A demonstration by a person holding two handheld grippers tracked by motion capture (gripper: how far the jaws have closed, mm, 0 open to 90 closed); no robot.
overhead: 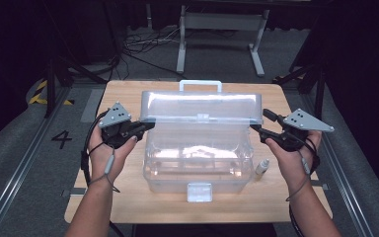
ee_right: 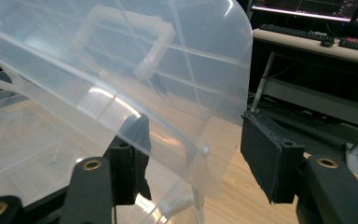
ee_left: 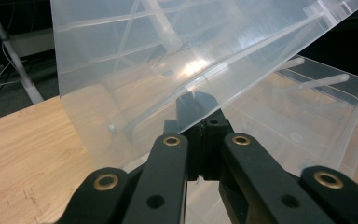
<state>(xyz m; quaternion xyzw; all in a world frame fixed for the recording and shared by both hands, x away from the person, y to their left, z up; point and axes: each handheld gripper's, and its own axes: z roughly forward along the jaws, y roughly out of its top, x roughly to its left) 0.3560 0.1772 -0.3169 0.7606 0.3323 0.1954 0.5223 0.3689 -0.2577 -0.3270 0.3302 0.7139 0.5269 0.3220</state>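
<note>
- Clear plastic: a box stands mid-table on the wooden table, its long axis running across from left to right, and its hinged lid is raised to about halfway, tilted over the open tub.
- The left gripper sits at the lid's left end, jaws clenched on the lid's edge; in the left gripper view the pads close together with the lid's edge between them.
- The right gripper is at the lid's right end, released: in the right gripper view its two pads stand wide, one behind the lid's corner and one clear of it, neither pressing.
- So the lid lies between the two grippers, inward of each; only the left one carries it now. My judgement: the next move turns on the left hand, since the lid will drop or swing by that grip alone.
- The lid's hinge runs along the back edge, so its free edge sweeps up and back.
- Room: the table behind the box looks bare. A small bottle stands just beside the box's right front corner, under the right hand, and could be knocked.
</note>
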